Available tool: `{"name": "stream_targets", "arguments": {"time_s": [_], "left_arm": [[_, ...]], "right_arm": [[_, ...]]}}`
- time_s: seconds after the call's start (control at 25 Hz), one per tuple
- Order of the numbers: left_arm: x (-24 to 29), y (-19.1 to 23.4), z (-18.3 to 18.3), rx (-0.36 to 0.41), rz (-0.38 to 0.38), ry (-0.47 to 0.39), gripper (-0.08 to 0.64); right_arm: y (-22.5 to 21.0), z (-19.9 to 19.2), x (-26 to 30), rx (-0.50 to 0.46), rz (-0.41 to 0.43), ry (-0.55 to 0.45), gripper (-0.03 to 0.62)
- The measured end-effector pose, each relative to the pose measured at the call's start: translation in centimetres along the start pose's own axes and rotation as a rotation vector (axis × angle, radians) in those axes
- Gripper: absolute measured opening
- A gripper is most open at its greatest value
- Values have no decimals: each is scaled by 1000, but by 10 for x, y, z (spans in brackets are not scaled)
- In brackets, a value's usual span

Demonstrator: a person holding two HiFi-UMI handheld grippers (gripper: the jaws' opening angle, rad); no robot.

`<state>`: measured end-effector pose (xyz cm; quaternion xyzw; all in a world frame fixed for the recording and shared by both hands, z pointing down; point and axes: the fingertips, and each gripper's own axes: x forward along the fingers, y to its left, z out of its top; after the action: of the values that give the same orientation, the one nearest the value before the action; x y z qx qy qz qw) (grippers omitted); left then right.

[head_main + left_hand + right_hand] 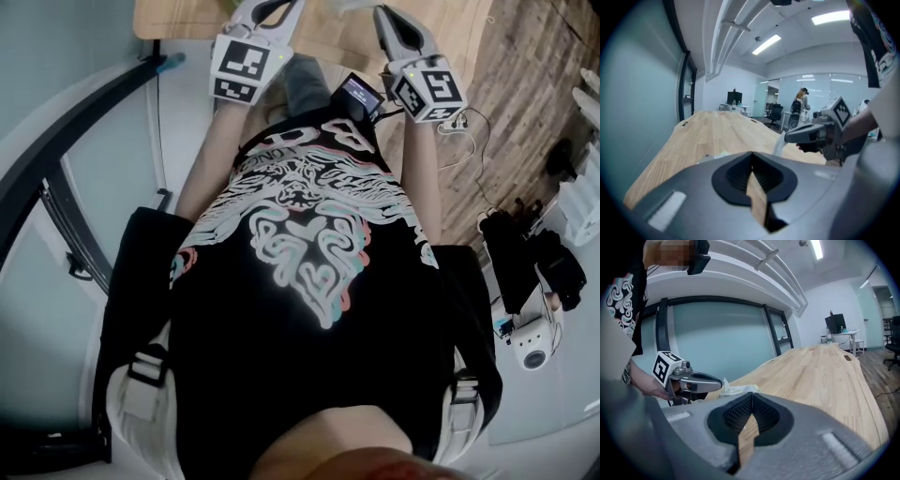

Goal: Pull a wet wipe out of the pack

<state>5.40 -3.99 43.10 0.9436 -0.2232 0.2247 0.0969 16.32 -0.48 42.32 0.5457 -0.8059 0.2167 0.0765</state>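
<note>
Table: a long pale wooden top (717,131) was seen stretching from both grippers towards the far end of the room, with a dark slot (847,357) cut near that end.
Pack: the wet-wipe pack (740,390) was laid on the near part of the table, between the two grippers.
Wipe: a white wet wipe (778,146) was seen upright just under the right gripper's tip. Whether it was touched could not be told.
Left gripper (751,157): its jaws were brought together at the tips, with nothing caught between them.
Right gripper (751,398): its jaws were likewise closed tip to tip, and only wood was seen through the gap lower down.
Wall: pale glass panels in dark frames (722,338) were set along the table's side.
Ceiling: it was painted white and lit by strip lights (766,43).
Far end: a monitor on a desk (836,323), office chairs (776,113) and a standing person (802,101) were seen.
Floor: wooden planks (525,103) were laid beside the table.
</note>
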Motion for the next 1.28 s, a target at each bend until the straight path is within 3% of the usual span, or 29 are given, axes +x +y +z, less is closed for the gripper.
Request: {"name": "stream_targets", "arguments": {"time_s": [0.56,1.28], "left_arm": [[12,-7,-13,-20,-21,25,-12],[22,9,-28,-78,-15,52,-12]], "right_arm": [[-14,-29,3,76,-4,40,1],[-45,-51,22,62,-124,117,2]]}}
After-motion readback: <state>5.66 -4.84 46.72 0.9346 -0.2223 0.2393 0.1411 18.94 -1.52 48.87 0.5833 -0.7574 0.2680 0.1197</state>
